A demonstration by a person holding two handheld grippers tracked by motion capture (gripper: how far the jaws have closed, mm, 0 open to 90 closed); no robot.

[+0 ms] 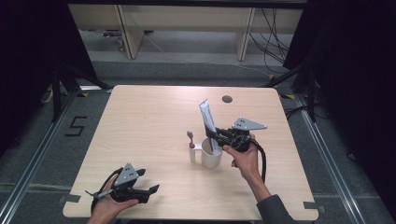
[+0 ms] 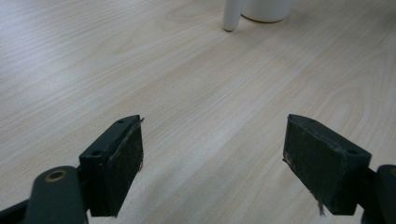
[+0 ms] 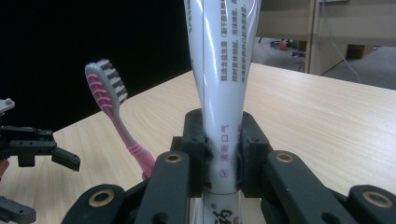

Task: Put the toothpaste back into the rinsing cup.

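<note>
A white toothpaste tube [image 1: 208, 122] stands upright with its lower end inside a white cup [image 1: 211, 154] at the table's middle. My right gripper [image 1: 218, 136] is shut on the tube just above the cup's rim; in the right gripper view both pads [image 3: 196, 149] press the tube [image 3: 223, 88] from either side. A pink toothbrush [image 1: 190, 140] stands bristles up in a small white holder at the cup's left, and it rises left of the jaws in the right gripper view [image 3: 114, 112]. My left gripper [image 1: 145, 183] rests open near the table's front left corner, nothing between its pads [image 2: 126, 158].
The wooden table [image 1: 154, 116] has a round cable hole [image 1: 227, 99] at its far edge. Black curtains hang on both sides, and wooden furniture legs and cables stand on the floor behind. The cup's base [image 2: 267, 10] lies far ahead of the left jaws.
</note>
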